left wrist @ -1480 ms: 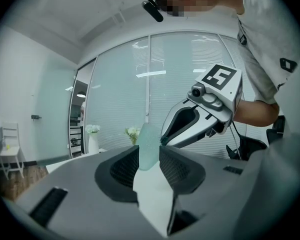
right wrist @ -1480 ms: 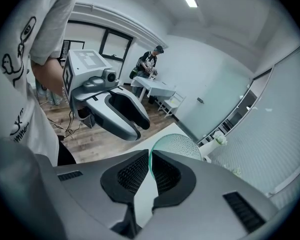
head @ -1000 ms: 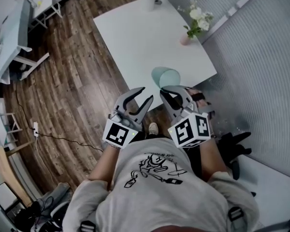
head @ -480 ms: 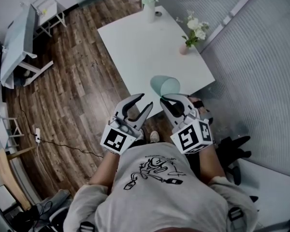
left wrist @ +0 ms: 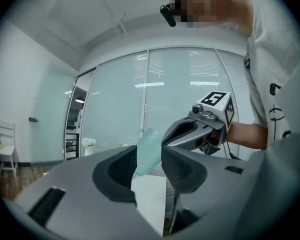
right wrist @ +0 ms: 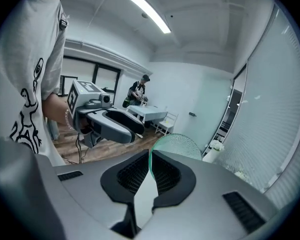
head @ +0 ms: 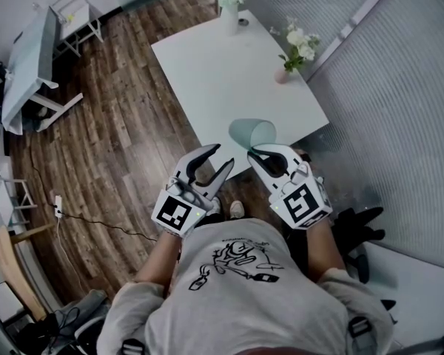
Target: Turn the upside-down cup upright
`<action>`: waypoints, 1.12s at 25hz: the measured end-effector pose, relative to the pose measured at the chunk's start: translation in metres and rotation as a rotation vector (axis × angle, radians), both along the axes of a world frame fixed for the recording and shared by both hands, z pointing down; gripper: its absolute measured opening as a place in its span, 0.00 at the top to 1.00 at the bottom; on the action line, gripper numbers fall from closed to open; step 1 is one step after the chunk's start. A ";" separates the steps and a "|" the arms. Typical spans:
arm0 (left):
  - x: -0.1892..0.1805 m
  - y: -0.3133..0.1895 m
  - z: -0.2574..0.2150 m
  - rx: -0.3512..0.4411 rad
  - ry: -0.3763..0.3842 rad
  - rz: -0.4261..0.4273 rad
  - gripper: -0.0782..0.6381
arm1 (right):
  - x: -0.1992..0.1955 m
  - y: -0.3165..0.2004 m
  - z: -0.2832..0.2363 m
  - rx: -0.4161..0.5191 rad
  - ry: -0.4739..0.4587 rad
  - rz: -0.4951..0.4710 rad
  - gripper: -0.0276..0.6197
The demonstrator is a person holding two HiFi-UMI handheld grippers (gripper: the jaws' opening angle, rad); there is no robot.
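- A white desk [head: 207, 72] stands on a dark wood plank floor [head: 111, 139].
- A tall white vase of pale flowers [head: 229, 9] sits at the desk's far edge.
- A small pink vase with white blooms [head: 283, 59] stands near its right edge.
- Ribbed blinds [head: 407, 102] run along the right side.
- A second pale table [head: 26, 65] and a white chair [head: 74, 13] stand well apart, at the left.
- A thin cable [head: 96, 214] trails over the floor.
- A strip light [right wrist: 149, 12] glows on the ceiling.
- A person [right wrist: 139, 94] stands far off.

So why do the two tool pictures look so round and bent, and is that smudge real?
Left gripper view: wide-angle lens bows the window frames, corners go black; the mosaic smudge was added afterwards. Right gripper view: same bulge, glare off the ceiling light, cup sharp. Head view: soft even light, pale table nearly washed out.
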State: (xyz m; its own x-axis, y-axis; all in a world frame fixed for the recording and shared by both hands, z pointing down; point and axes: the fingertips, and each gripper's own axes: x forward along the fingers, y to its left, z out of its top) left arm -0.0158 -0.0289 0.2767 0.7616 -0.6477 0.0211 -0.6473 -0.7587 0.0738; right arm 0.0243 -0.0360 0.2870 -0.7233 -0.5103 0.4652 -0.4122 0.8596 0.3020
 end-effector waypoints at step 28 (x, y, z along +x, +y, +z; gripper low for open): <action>-0.004 0.010 -0.001 -0.028 0.065 0.196 0.42 | 0.012 0.023 -0.013 -0.546 -0.796 -0.256 0.88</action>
State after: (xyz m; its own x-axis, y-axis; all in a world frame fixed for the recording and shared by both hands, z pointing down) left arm -0.0195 -0.0190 0.2755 0.8732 -0.4872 -0.0167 -0.4809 -0.8666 0.1332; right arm 0.0358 -0.0133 0.2739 -0.9845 -0.1566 -0.0787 -0.1058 0.8892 -0.4451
